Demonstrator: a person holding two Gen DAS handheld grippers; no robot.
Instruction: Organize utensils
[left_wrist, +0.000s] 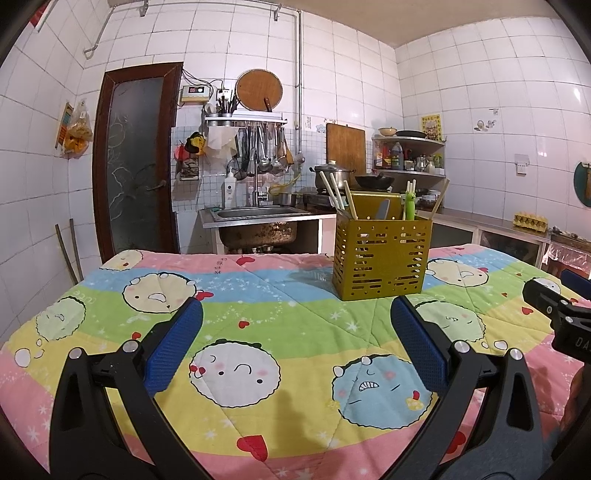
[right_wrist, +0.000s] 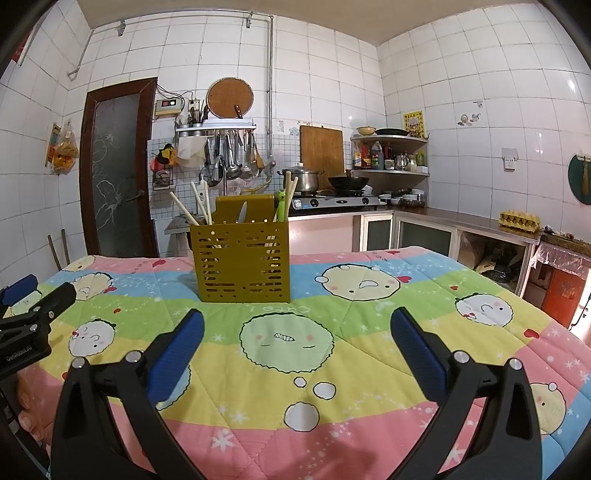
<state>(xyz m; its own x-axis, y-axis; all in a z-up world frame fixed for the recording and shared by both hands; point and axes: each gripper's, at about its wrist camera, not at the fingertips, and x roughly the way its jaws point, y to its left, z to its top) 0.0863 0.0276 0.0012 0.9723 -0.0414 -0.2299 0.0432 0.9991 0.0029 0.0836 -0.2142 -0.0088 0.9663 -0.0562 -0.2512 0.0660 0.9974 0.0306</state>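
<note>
Olive caddy (left_wrist: 382, 254) stands upright on the quilt (left_wrist: 258, 295), slotted walls, w/ a raised back panel. Inside: pale chopsticks (left_wrist: 334, 194) leaning out at the left end, a knife (left_wrist: 384, 210) blade-up abt mid, a green cartoon-top utensil (left_wrist: 409, 203) at the right end, plus one more stick (left_wrist: 440, 201) slanting out past the right corner. How the inside is split up can't be made out. Left gripper (left_wrist: 297, 310): blue pads (left_wrist: 173, 347) spread wide, nothing between them, held over the quilt; caddy sits at abt 1 o'clock from the gap, beyond the right pad's tip, apart from it. Right gripper (right_wrist: 297, 314): pads (right_wrist: 417, 354) wide too, empty; caddy (right_wrist: 242, 262) at abt 11 o'clock, beyond the left pad's tip, not touching. In that view chopsticks (right_wrist: 199, 206) lean left, knife (right_wrist: 242, 213) mid, green utensil (right_wrist: 281, 205) right. Each gripper shows in the other's view: right one at 3 o'clock edge of the left cam, left one at 9 o'clock edge of the right cam. Behind the table: sink (left_wrist: 258, 214), stove (right_wrist: 332, 201) w/ pot and wok.
</note>
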